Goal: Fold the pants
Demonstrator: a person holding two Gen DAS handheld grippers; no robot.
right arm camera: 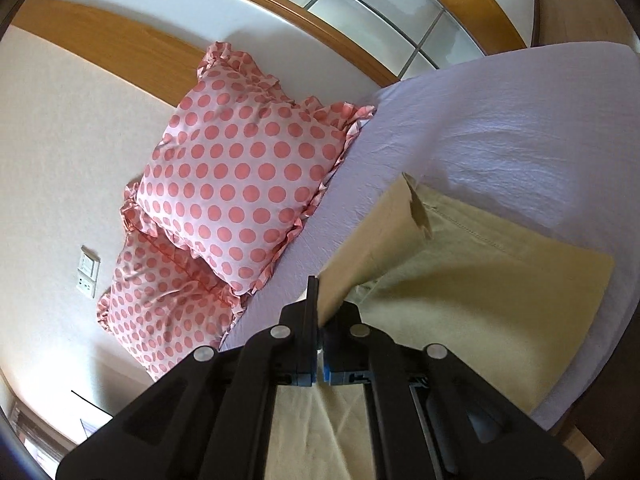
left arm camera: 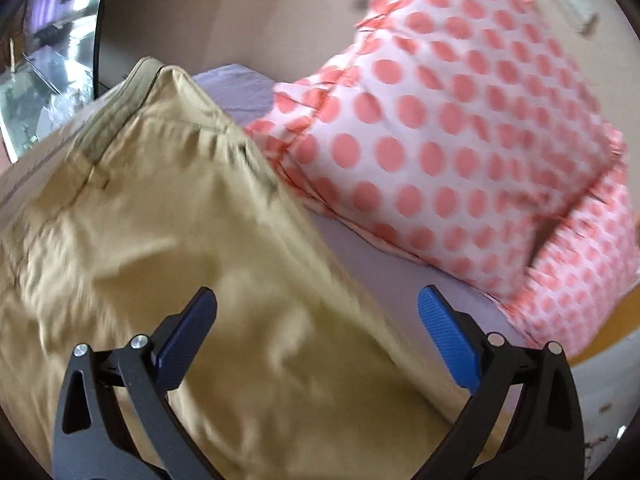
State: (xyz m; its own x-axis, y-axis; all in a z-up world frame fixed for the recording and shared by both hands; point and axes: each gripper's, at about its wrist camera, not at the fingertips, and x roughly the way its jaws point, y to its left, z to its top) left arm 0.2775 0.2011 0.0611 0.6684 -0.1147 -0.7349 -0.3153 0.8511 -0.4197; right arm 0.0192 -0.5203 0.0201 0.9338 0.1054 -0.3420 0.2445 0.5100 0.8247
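Tan pants [left arm camera: 168, 248] lie spread on a lavender bed sheet [left arm camera: 400, 276]. My left gripper [left arm camera: 318, 312] is open, its blue pads wide apart just above the tan cloth, holding nothing. In the right wrist view the pants [right arm camera: 480, 292] lie folded over on the sheet [right arm camera: 500, 120]. My right gripper [right arm camera: 320, 308] is shut on an edge of the pants and lifts a flap of cloth [right arm camera: 380, 232] up off the layer below.
Two pink polka-dot pillows [left arm camera: 460, 132] [right arm camera: 240, 184] lie at the head of the bed next to the pants. A wooden headboard [right arm camera: 120, 52], a cream wall with a socket plate [right arm camera: 88, 272] and a mirror [left arm camera: 52, 60] surround the bed.
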